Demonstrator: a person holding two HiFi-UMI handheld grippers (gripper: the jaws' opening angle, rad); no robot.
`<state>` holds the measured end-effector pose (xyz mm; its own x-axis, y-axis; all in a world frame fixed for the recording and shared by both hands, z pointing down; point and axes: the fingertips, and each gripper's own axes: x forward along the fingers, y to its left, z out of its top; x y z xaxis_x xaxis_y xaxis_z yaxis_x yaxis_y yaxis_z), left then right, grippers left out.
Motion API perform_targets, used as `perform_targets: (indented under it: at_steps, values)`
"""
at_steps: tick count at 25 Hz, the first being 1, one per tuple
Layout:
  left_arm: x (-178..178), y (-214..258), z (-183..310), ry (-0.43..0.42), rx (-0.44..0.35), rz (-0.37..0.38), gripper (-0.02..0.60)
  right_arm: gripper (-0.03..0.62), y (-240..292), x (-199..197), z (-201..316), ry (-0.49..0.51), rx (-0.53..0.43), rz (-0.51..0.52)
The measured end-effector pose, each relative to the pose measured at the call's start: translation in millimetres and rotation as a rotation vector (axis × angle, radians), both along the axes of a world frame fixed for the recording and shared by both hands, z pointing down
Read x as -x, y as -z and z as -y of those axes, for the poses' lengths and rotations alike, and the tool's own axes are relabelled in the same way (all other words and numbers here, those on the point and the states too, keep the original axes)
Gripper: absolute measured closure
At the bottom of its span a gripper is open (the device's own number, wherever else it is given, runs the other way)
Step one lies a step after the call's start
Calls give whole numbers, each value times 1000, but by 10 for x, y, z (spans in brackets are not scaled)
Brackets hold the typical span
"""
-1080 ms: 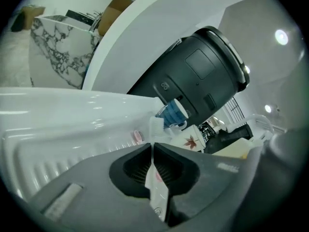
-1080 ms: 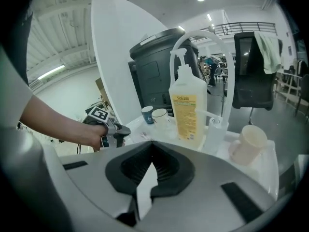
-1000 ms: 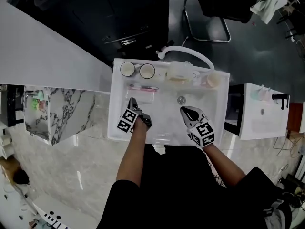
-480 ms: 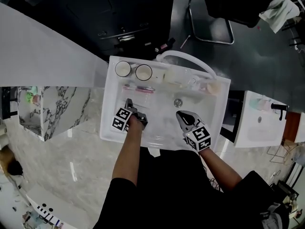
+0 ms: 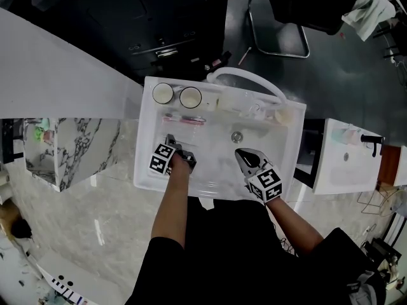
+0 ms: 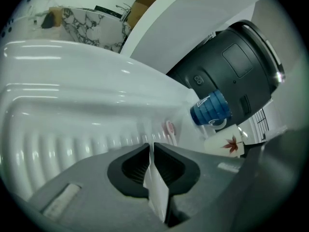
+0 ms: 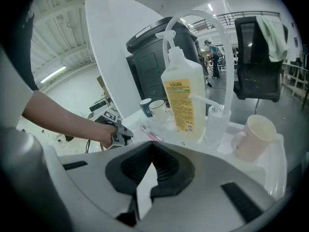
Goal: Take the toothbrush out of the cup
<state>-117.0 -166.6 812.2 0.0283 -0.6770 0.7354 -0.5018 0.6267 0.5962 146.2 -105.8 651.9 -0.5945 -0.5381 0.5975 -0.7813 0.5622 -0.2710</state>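
Note:
A pink toothbrush (image 5: 184, 119) lies flat on the ribbed left ledge of the white sink (image 5: 144, 170), in front of two cups (image 5: 163, 93) (image 5: 190, 96). The left gripper view shows these as a blue cup (image 6: 211, 108) and a white cup with a red leaf (image 6: 227, 143), with the toothbrush's pink end (image 6: 169, 128) just ahead of my jaws. My left gripper (image 5: 169, 138) hangs a little short of the toothbrush, shut and empty. Over the basin, my right gripper (image 5: 240, 154) is shut and empty too. In the right gripper view, the toothbrush (image 7: 150, 133) lies beyond my left gripper (image 7: 118, 129).
A yellow-labelled pump bottle (image 7: 183, 98), a curved white tap (image 5: 249, 78) and a cream mug (image 7: 255, 137) stand along the sink's back rim. The drain (image 5: 236, 136) is mid-basin. A black bin (image 6: 231, 76) sits behind the sink, and a marble counter (image 5: 70, 148) is to the left.
The head view has shifted slightly. Both grippers keep about the same places over the sink, still shut.

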Motion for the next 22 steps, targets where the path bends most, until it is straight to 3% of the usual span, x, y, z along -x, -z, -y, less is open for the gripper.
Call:
perform_targets:
  at_steps: [4,11,15,22]
  values:
    - [81,27,-64,-23,41,43,551,594,38,39,-63,-12,-3,-2]
    - [123,62,-128,-58,53,56,545,594,104,142,-198,-38,-8,-10]
    - [123,93,-155,-109,85,102,485,594,106,237,-352,-25,-13,-39]
    - [165,190,-269,-173,64,88,454,594,92,375,-656,-64,-3,-57]
